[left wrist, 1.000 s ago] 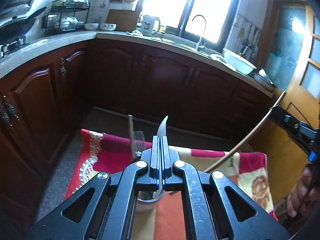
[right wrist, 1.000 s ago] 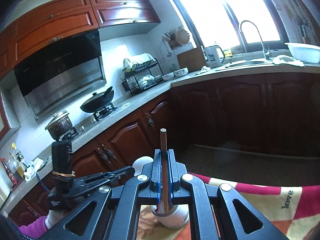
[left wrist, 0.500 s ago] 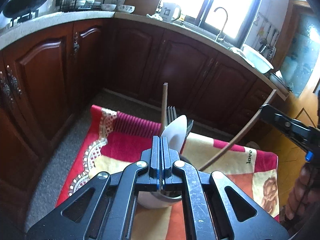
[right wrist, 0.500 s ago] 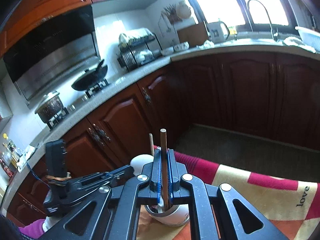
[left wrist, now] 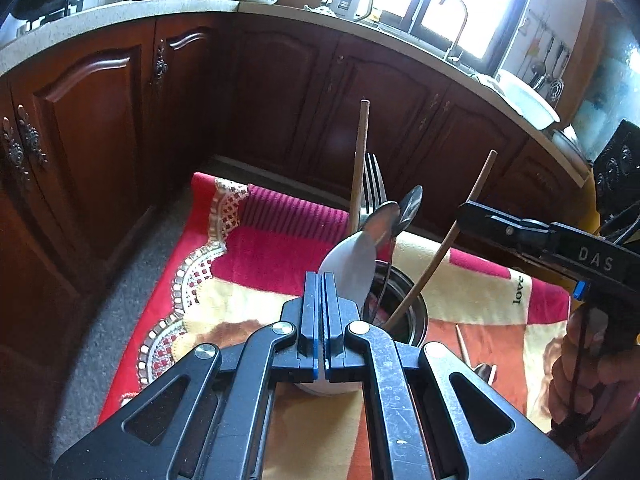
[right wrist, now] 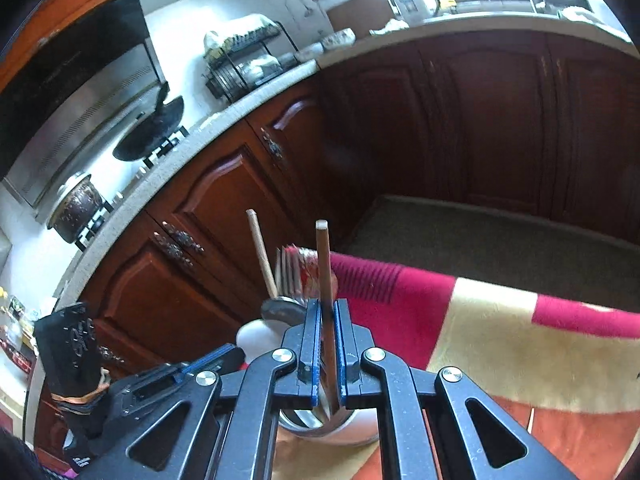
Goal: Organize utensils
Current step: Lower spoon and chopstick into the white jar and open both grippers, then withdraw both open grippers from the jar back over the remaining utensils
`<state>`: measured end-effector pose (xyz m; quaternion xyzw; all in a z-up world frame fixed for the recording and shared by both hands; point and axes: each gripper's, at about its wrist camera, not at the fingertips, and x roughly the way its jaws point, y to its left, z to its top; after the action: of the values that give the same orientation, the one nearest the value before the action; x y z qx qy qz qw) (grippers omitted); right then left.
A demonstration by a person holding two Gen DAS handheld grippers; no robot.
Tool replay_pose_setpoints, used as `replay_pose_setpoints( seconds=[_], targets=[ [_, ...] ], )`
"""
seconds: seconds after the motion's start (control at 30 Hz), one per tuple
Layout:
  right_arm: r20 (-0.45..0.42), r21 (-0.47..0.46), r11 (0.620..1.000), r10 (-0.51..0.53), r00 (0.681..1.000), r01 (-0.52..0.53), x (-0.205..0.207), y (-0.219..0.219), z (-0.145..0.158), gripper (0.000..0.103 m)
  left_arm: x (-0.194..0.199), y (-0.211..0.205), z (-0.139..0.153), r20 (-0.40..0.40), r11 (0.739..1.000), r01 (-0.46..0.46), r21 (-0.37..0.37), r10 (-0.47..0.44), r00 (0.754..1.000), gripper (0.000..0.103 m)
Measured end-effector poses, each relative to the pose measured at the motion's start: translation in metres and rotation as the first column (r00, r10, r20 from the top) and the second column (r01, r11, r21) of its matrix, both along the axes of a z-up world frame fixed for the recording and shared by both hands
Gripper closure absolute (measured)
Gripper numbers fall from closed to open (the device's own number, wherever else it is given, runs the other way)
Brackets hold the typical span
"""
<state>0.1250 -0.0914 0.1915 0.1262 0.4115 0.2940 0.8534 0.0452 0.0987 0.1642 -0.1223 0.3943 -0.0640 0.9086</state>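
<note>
A white cup (left wrist: 416,320) with a metal rim stands on a red and yellow cloth (left wrist: 272,248). In it stand a brown chopstick (left wrist: 360,160), a fork (left wrist: 374,184) and a dark spoon (left wrist: 408,208). My left gripper (left wrist: 320,280) is shut on a pale spoon (left wrist: 352,264) just above the cup. My right gripper (right wrist: 328,306) hangs over the cup (right wrist: 304,424) with a second chopstick (right wrist: 324,264) between its jaws. Those jaws are opening, with thin gaps beside the stick, whose lower end reaches into the cup. From the left wrist, that right gripper (left wrist: 466,212) comes in from the right.
Dark wooden cabinets (left wrist: 280,100) ring the cloth-covered table on the far sides, with floor between. A loose utensil (left wrist: 464,348) lies on the cloth right of the cup. A person's hand (left wrist: 580,380) holds the right gripper's handle.
Both grippers have come down toward the cup. The right gripper's chopstick now reaches into the cup and its jaws stand slightly wider. The pale spoon has turned to show its bowl.
</note>
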Motion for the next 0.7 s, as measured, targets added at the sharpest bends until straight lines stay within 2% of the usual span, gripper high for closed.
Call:
replay_pose_setpoints(
  seconds=[0.07, 0.1, 0.2, 0.27, 0.43, 0.5, 0.7],
  targets=[
    [-0.004, -0.018, 1.0, -0.006, 1.0, 0.006, -0.002, -0.001, -0.004, 0.079, -0.001, -0.002, -0.001, -0.003, 1.0, -0.002, 0.012, 0.002, 1.0, 0.103],
    [-0.003, -0.017, 1.0, -0.006, 1.0, 0.006, -0.004, -0.002, -0.005, 0.076, -0.001, -0.003, -0.002, -0.008, 1.0, 0.001, 0.013, -0.001, 1.0, 0.103],
    [-0.002, -0.022, 1.0, -0.001, 1.0, 0.001, -0.01, -0.003, -0.007, 0.076, -0.002, -0.004, -0.005, -0.022, 1.0, 0.0, 0.022, 0.0, 1.0, 0.101],
    [-0.002, -0.029, 1.0, 0.004, 1.0, -0.004, -0.014, -0.003, -0.009, 0.076, -0.003, -0.005, -0.006, -0.025, 0.999, -0.002, 0.035, 0.003, 1.0, 0.096],
    [-0.012, -0.048, 0.999, 0.005, 1.0, -0.006, -0.023, -0.005, -0.014, 0.075, -0.009, -0.007, -0.005, -0.016, 0.998, -0.011, 0.057, 0.012, 1.0, 0.064],
    [-0.019, -0.049, 0.999, 0.003, 1.0, -0.004, -0.028, -0.007, -0.016, 0.075, -0.012, -0.008, -0.004, -0.011, 0.998, -0.017, 0.064, 0.018, 1.0, 0.061],
    [-0.012, -0.062, 0.998, -0.009, 1.0, 0.008, -0.046, -0.019, -0.019, 0.073, -0.021, -0.013, -0.001, -0.016, 0.997, -0.025, 0.072, 0.026, 1.0, 0.059]
  ],
)
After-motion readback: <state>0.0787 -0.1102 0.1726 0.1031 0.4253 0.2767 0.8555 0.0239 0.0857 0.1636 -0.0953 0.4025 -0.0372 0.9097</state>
